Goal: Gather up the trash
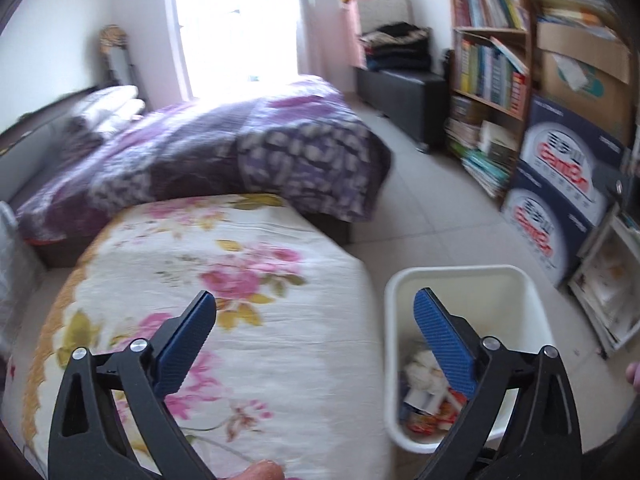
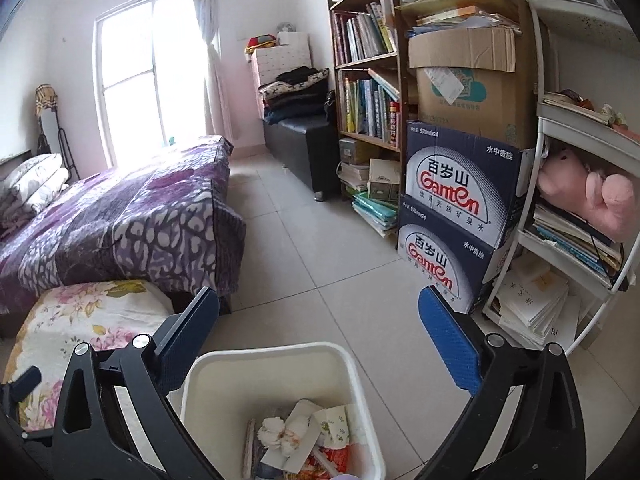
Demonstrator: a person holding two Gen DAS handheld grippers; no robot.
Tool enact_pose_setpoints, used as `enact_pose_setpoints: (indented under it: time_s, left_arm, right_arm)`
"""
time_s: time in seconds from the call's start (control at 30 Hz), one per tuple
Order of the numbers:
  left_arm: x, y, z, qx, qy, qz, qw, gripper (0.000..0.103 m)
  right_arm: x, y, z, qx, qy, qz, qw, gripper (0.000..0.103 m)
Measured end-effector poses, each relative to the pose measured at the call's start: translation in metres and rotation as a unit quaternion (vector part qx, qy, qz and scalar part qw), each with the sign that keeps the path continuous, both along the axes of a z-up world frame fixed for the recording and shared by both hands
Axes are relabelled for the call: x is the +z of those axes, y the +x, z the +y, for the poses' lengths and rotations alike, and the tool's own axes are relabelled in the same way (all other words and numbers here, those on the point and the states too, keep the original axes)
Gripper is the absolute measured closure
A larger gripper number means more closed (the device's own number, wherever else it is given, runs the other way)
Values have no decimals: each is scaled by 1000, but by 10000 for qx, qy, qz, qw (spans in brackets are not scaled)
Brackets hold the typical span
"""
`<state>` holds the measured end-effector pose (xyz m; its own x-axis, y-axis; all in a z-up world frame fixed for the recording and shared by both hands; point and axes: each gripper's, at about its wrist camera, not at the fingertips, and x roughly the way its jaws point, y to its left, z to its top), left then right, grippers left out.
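Hanging over the edge of a low surface draped in a white cloth printed with pink and yellow flowers (image 1: 224,280), the left gripper (image 1: 316,312) has its black arms and blue ribbed pads spread as wide as they go, with nothing between them. Its right-hand pad sits in front of a white rectangular plastic waste bin (image 1: 464,276) that stands on the pale tiled floor (image 1: 432,200) just beside the floral-covered surface.

From the right wrist view, the right gripper (image 2: 320,312) is likewise fully open and empty, poised above that same bin (image 2: 276,354). Inside the bin lies the collected trash (image 2: 300,436): crumpled white tissue, folded paper scraps and a red-and-orange printed wrapper (the left view shows the same heap, partly hidden behind a pad). None of it touches either gripper.

Beyond the floral surface lies a bed under a purple patchwork blanket (image 2: 120,216), with folded white bedding at its far end near a bright window (image 2: 152,68). Along the opposite wall stand a wooden bookshelf packed with books (image 2: 368,92), two stacked dark-blue cardboard cases of bottled water (image 2: 460,216) with a brown carton on top, and a white wire rack (image 2: 580,208) holding papers and a pink plush toy. The left view is blurred, so finer detail there cannot be made out.
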<state>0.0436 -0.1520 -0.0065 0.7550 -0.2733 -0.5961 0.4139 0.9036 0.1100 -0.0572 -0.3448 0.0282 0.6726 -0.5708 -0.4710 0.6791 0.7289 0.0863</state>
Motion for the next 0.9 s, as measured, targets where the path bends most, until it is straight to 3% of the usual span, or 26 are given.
enact_pose_setpoints:
  time_s: [0.17,0.4,0.63,0.9]
  left_arm:
    - [0,1,44,713,92,-182,9972,7]
    - [-6,4,98,1462,-14,-52,9892,7]
    - [-17,7,128,1816,40,-34,9833,7]
    - [-20,9,133,1866,58,-16,9824,7]
  right_arm:
    - [-13,16,42,484,193,146,9985,7]
    - [-30,41,108,1251,-304,458,9906,7]
    - [-43,60,145,1651,-521,712,9823,7]
    - [-53,69,157,1849,-486,830,9780,7]
